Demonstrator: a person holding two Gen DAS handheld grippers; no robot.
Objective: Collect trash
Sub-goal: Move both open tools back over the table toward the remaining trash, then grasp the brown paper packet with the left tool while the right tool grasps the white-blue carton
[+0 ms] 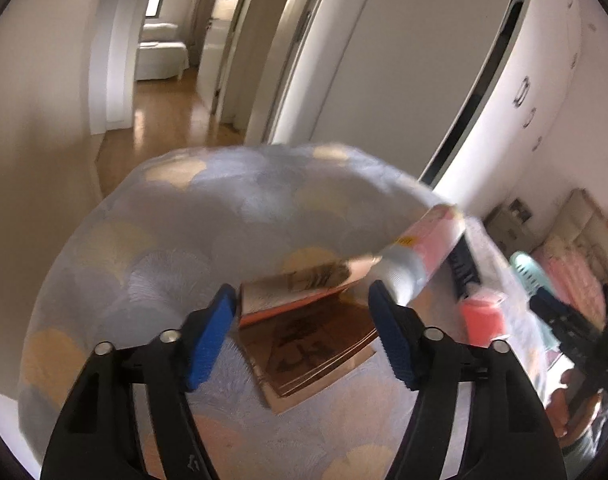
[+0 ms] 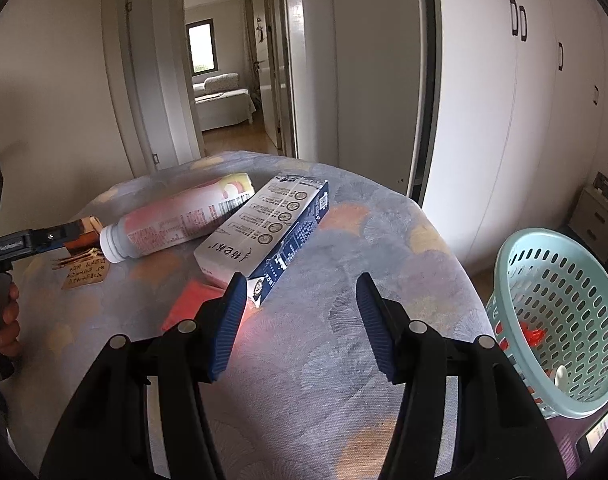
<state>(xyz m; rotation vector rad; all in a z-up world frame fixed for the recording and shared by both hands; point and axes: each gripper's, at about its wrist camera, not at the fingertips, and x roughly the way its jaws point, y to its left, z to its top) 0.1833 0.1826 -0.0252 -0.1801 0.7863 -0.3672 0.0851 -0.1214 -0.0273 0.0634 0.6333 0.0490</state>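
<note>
On the patterned tablecloth (image 2: 336, 344) lie a pink-and-white bottle (image 2: 184, 216) on its side, a blue-and-white carton (image 2: 268, 228), a red wrapper (image 2: 188, 304) and a brown packet (image 2: 84, 272). My left gripper (image 1: 304, 336) is open, its fingers on either side of the brown packet (image 1: 304, 352), with the bottle's white neck (image 1: 404, 272) by the right finger. It also shows in the right wrist view (image 2: 64, 236). My right gripper (image 2: 300, 328) is open and empty, just in front of the carton's near end.
A teal perforated basket (image 2: 560, 320) stands to the right of the table, holding some red and white bits. White wardrobe doors (image 2: 504, 120) are behind it. A doorway (image 2: 224, 80) opens to another room beyond the table.
</note>
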